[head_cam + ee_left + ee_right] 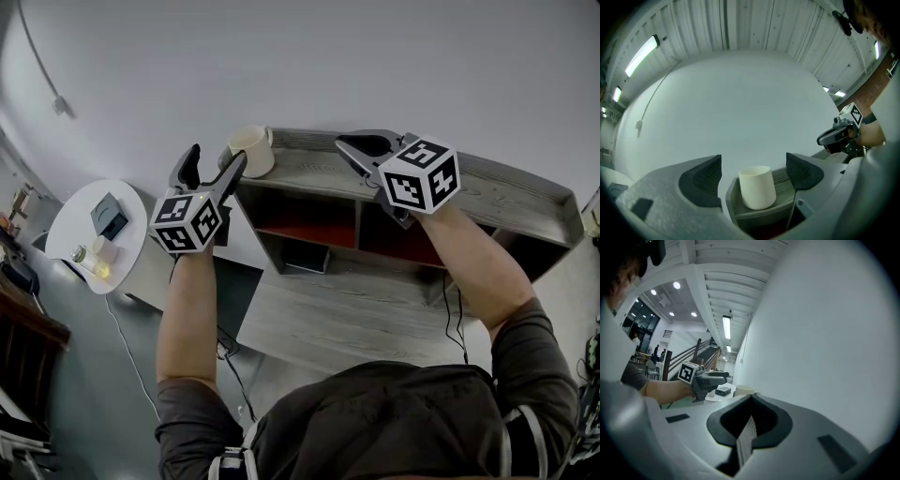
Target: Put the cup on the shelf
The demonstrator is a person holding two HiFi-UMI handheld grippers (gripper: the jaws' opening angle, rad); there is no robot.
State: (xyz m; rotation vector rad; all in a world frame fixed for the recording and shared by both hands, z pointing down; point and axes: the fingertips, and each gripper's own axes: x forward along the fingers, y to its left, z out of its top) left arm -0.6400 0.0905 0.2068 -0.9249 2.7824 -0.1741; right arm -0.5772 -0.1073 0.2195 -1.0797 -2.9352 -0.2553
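A cream cup (251, 150) stands upright on the left end of the grey shelf top (506, 192). My left gripper (217, 155) is open just short of the cup, nothing gripped. In the left gripper view the cup (757, 186) shows beyond and between the two spread jaws, touching neither, on the shelf's end (785, 180). My right gripper (345, 145) hovers over the middle of the shelf top, shut and empty. In the right gripper view the right gripper (751, 397) has its jaws pressed together, with the cup's rim (744, 390) just past them.
The shelf unit has open compartments with red backs (305, 214) below its top. A white wall (309, 56) rises right behind it. A round white side table (77, 217) with small items stands to the left. A cable (127, 352) runs across the floor.
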